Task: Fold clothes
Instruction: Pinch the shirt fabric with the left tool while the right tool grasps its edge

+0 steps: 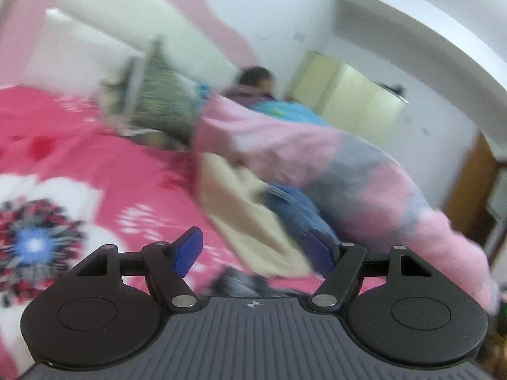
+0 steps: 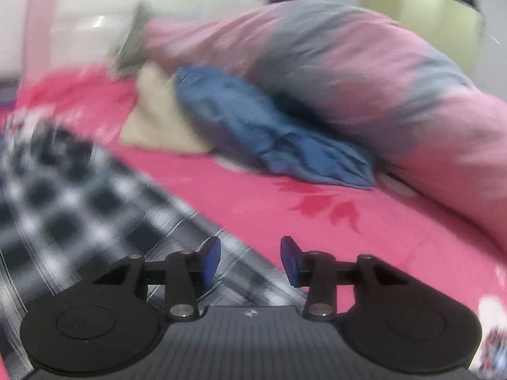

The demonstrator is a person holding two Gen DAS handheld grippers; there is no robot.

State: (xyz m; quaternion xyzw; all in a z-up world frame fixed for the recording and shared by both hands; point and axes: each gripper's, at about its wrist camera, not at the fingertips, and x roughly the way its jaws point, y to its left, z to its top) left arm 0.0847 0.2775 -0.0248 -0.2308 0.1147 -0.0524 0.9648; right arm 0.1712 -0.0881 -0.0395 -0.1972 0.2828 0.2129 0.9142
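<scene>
**Pink bedspread, loose clothes, both grippers unclenched**

Pink floral fabric is seen across most of both views: a bedspread (image 1: 104, 171) printed with white and red flowers, on which the clothes are laid. Both pictures are heavily blurred, so fine detail cannot be made out.

In the left wrist view, the left gripper (image 1: 253, 253) is shown released, its blue pads spread wide with nothing held between them. A cream garment (image 1: 240, 209) is seen just beyond the pads, toward 12 o'clock, and a blue garment (image 1: 291, 205) is laid against it at about 1 o'clock. A long pink-and-grey bolster (image 1: 332, 164) is stretched from the centre of the view down to 4 o'clock, behind the blue garment. A greenish-grey patterned cushion (image 1: 158, 101) is placed at 11 o'clock, against the headboard. A person (image 1: 256, 79) is partly visible past the bolster, at 12 o'clock. A dark checked edge is glimpsed just under the gripper body.

In the right wrist view, the right gripper (image 2: 250, 258) is likewise shown released, its pads apart and empty. A black-and-white checked garment (image 2: 79, 199) is spread from 9 o'clock down under the gripper's left finger; whether it is touched cannot be told. The blue garment (image 2: 269, 133) is crumpled at 12 o'clock, well apart from the pads, with the cream garment (image 2: 155, 120) touching it at 11 o'clock. The bolster (image 2: 348, 63) is laid behind both, from 12 to 3 o'clock.
</scene>
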